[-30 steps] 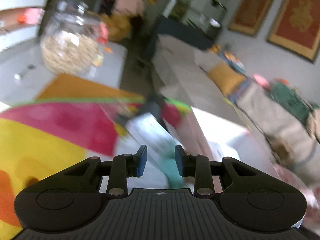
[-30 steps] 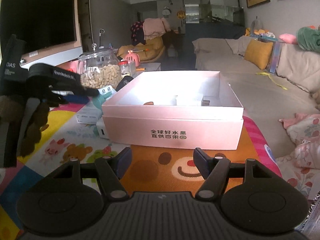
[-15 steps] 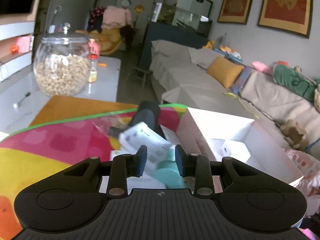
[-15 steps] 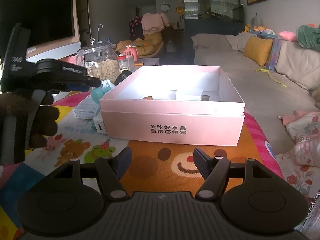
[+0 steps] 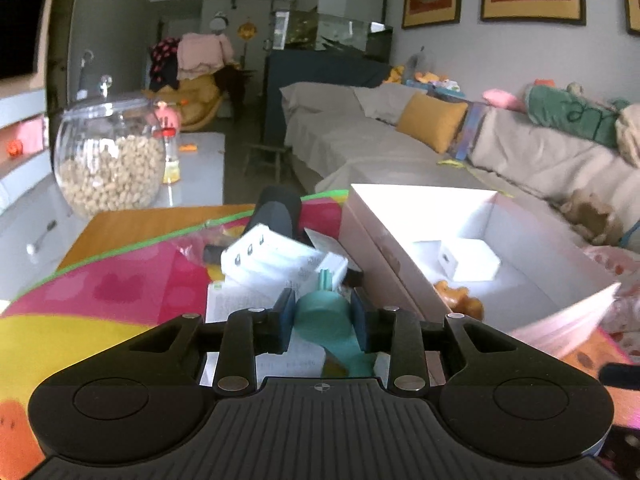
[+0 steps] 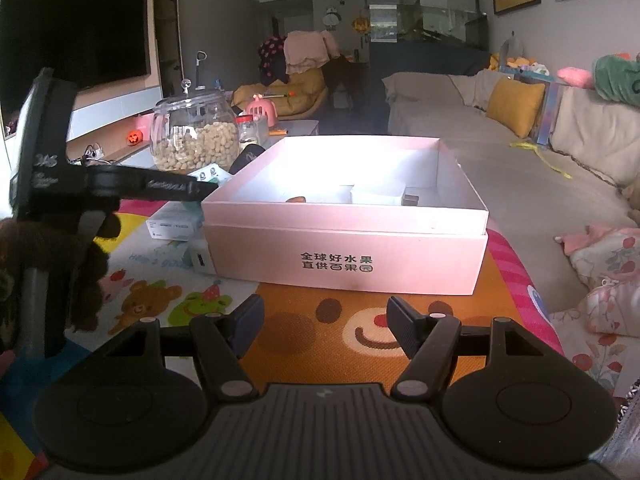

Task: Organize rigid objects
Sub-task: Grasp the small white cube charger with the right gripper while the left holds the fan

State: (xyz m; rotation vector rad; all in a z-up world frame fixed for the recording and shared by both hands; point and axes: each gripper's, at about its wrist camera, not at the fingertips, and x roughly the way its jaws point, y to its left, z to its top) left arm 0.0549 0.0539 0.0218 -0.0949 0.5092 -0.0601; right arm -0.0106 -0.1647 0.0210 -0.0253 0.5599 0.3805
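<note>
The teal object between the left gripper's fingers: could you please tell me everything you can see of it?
The teal object looks like smooth matte plastic, with a rounded body, a narrow ribbed stub pointing away from the camera and a stem trailing toward the gripper base. It sits between the left gripper pads, which flank it closely on both sides; firm contact is not certain. It lies over white cartons on the colourful mat, beside the pink box. What it is, I cannot tell.

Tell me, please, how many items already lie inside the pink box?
3 visible: a white box mid-floor of the pink box, a small dark block to its right, and a brownish piece near the front wall. The walls may hide others.
</note>
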